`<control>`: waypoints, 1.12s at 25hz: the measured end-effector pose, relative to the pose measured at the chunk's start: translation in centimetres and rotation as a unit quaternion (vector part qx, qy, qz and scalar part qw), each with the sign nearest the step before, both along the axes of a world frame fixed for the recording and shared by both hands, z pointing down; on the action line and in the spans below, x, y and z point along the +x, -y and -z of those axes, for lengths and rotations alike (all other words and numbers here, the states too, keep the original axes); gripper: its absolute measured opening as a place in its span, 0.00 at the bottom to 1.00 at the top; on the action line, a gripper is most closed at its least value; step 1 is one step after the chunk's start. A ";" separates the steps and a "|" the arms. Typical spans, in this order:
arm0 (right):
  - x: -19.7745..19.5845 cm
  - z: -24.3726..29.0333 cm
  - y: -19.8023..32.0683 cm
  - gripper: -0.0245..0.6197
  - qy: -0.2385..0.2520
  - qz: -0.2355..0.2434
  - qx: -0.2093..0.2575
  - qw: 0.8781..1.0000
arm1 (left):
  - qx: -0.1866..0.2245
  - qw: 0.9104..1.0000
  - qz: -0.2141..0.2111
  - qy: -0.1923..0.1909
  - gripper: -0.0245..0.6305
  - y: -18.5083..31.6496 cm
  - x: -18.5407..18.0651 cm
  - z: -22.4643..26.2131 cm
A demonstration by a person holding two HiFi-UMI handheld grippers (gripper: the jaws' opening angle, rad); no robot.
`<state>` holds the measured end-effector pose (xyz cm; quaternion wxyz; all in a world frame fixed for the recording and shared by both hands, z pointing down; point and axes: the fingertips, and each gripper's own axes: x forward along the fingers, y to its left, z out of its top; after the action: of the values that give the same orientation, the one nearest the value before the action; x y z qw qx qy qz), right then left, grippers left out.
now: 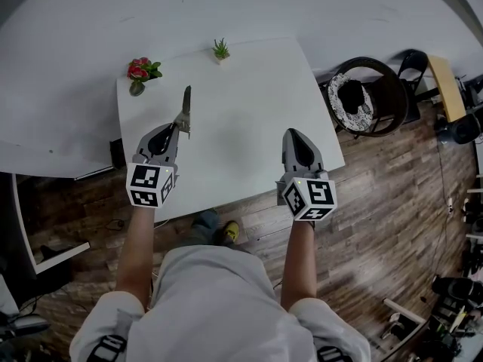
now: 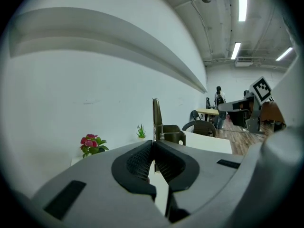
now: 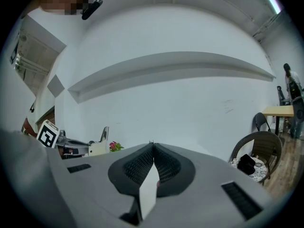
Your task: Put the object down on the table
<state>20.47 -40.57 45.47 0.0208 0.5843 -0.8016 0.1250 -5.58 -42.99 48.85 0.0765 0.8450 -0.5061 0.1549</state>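
— Metal tool (image 1: pixel 185 111): where is it?
— Clamped at its near end in the left gripper (image 1: pixel 174 130), whose jaws are pressed tight on it. The blade points toward the far edge, over the left part of the white table (image 1: pixel 249 119). I cannot tell whether it touches the surface.
— Neighbours?
— Red flower pot (image 1: pixel 140 71) at the far left corner and small green plant (image 1: pixel 220 50) on the far edge, both apart from the tool.
— Right gripper (image 1: pixel 293 133)?
— Jaws pressed together with nothing between them, over the near right part.
— Put-down advice?
— Judgement: lower until the tool lies flat on bare surface, short of the flowers. Then let the jaws go and back straight off so the pads don't drag it.
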 end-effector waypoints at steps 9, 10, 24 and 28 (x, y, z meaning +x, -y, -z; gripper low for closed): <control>0.1 -1.0 1.6 0.05 0.001 -0.003 -0.011 1.000 | -0.030 0.998 -0.016 0.052 0.07 2.3 0.7 -4.1; 0.2 -1.2 1.7 0.05 0.001 -0.003 -0.013 1.000 | -0.032 0.997 -0.019 0.066 0.07 2.5 0.7 -4.7; 0.1 -3.3 3.6 0.05 -0.004 -0.003 -0.038 0.999 | -0.042 0.963 -0.098 0.247 0.07 3.9 2.1 -10.9; -0.1 -3.6 4.0 0.05 -0.002 -0.003 -0.042 0.999 | -0.049 0.952 -0.113 0.281 0.07 4.1 2.0 -12.3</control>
<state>20.35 -44.52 49.07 0.0459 0.5854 -0.7940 0.1573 -3.61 -47.12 61.13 -0.0452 0.8139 -0.4003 0.4186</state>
